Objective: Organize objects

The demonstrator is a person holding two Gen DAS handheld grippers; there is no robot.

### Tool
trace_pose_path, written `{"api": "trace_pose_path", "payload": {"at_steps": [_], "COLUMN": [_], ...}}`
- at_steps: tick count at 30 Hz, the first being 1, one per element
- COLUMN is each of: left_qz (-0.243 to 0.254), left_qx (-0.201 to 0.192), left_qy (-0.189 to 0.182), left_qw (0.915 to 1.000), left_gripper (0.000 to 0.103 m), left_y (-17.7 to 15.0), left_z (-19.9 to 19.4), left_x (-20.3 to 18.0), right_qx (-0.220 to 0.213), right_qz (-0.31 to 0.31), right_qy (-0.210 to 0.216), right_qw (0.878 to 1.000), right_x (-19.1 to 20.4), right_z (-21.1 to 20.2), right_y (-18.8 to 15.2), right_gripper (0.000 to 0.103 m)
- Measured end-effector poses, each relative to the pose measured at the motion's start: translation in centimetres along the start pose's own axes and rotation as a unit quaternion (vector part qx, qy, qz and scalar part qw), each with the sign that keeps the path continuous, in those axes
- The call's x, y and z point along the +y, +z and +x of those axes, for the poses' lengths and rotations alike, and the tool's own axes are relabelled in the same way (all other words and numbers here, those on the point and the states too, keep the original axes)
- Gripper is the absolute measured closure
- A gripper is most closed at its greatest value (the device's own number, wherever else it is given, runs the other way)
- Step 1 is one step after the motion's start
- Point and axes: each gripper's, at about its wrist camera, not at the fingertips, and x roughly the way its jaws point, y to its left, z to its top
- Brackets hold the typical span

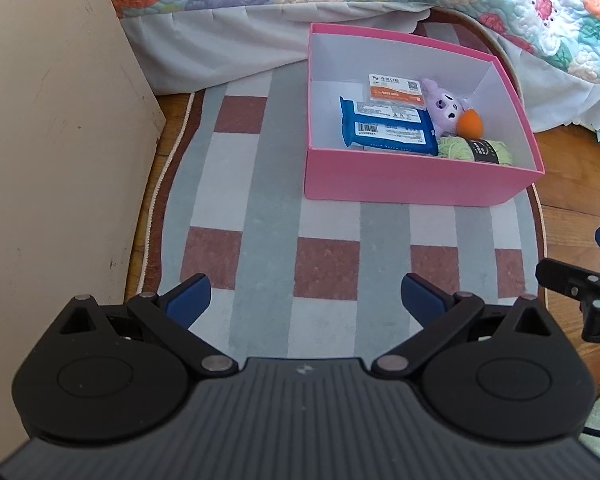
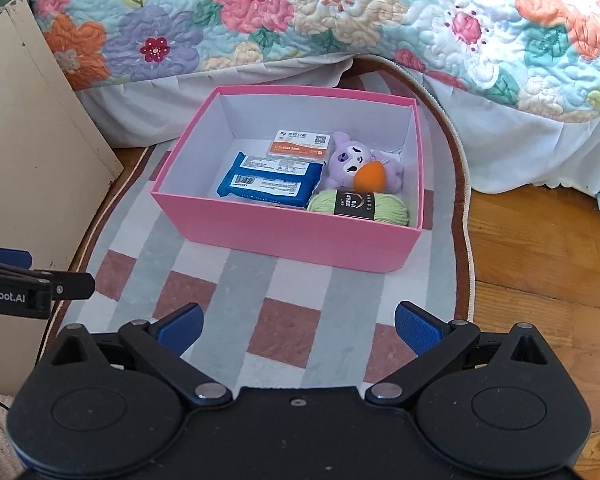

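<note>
Since both the left gripper (image 1: 305, 294) & right gripper (image 2: 298, 328) hang wide open, empty, w/ everything already inside the pink box (image 2: 292, 236), a careless reach could nudge it.

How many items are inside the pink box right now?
5 visible: white-and-orange flat packet at the back, blue wipes pack on the left, purple plush toy, orange egg-shaped sponge on it, green yarn skein front right. Smaller items may be hidden underneath.

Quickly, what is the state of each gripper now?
Left gripper: open, holding nothing.
Right gripper: open, holding nothing.
</note>
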Motion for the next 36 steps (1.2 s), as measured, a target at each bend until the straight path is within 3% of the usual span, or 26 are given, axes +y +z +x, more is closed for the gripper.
{"api": "trace_pose_path", "payload": {"at_steps": [12,36], "left_qz": [0.000,0.014], "left_qx": [0.011,0.021], "left_qy": [-0.010,0.004], "left_qw": [0.9999,0.9997], "left_gripper": [0.000,0.000], "left_y": [-0.17,0.00], "left_z": [0.12,0.46], "left_x": [-0.10,-0.13], "right_qx": [-0.002,0.008], "right_qz": [0.003,-0.007], "right_qy": [0.003,-0.017], "right_qw": [1.000,1.000], "right_x": [0.18,-0.41], "right_z": [-0.75,-0.48], "right_y": [-0.04,-0.17], "right_gripper": [0.000,0.000]}}
